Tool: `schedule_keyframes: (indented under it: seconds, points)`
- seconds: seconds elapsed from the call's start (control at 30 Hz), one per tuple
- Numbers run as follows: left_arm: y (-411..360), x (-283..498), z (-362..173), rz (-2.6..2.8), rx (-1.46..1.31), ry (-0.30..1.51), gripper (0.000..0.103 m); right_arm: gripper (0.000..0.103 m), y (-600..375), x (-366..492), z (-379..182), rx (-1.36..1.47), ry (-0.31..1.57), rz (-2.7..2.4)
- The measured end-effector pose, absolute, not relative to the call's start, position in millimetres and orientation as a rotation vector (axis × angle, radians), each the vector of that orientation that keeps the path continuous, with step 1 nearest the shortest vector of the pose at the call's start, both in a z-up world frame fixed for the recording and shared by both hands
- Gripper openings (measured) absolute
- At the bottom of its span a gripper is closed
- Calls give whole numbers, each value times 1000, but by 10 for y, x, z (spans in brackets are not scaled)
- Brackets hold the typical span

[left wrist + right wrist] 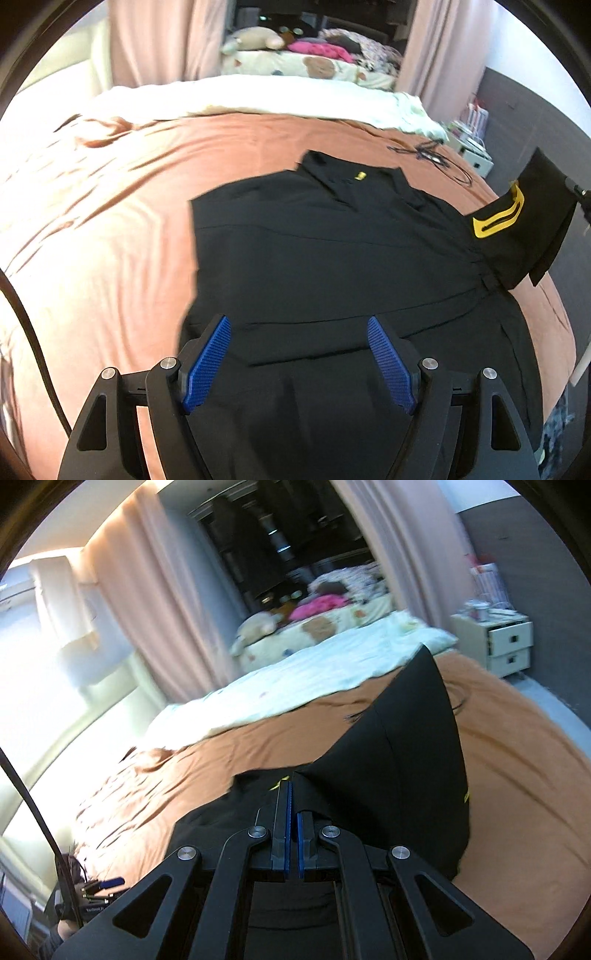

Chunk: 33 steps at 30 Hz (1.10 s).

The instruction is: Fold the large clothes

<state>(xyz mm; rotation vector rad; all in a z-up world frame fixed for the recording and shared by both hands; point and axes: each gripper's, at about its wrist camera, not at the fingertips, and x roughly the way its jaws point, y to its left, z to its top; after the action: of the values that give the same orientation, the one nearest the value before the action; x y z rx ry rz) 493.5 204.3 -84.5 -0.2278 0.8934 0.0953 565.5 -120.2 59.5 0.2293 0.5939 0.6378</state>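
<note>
A large black shirt (332, 251) with a small yellow collar label lies spread on the brown bedspread (110, 229). My left gripper (299, 332) hovers open above its near part, nothing between the blue pads (207, 365). At the right, the shirt's sleeve (532, 221) with a yellow mark is lifted off the bed. In the right wrist view my right gripper (293, 805) is shut on that black sleeve (406, 768), which rises as a peaked flap in front of the fingers.
A white quilt (258, 96) covers the far half of the bed. Black cables (432, 155) lie on the bedspread beyond the collar. A white bedside drawer unit (506, 646) stands at the right. Pink curtains (159, 609) and a second cluttered bed (332, 616) lie behind.
</note>
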Motion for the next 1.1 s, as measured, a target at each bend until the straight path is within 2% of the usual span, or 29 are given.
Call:
schedule_keyframes:
  seconds: [0.33, 0.63, 0.7, 0.73, 0.77, 0.8, 0.83, 1.1]
  points:
    - [2558, 4561, -792, 172, -269, 879, 78, 0, -554, 6084, 199, 159, 758, 774]
    - [2878, 4248, -799, 246, -261, 888, 78, 0, 133, 6541, -202, 73, 994, 700]
    - [2927, 4222, -800, 257, -276, 887, 78, 10, 134, 6585, -237, 79, 1040, 700]
    - [2942, 4214, -799, 258, -284, 884, 78, 29, 107, 6603, -232, 95, 1051, 720]
    - [2936, 4217, -797, 255, -290, 881, 78, 55, 74, 6577, -197, 108, 1049, 744]
    - [2921, 4221, -796, 250, -292, 879, 78, 65, 28, 6539, -155, 111, 1039, 757]
    - [2893, 4226, -796, 242, -291, 878, 78, 70, -41, 6512, -112, 105, 1029, 763]
    - [2623, 4357, -845, 176, -273, 879, 78, 70, -1128, 6669, 182, 164, 941, 671]
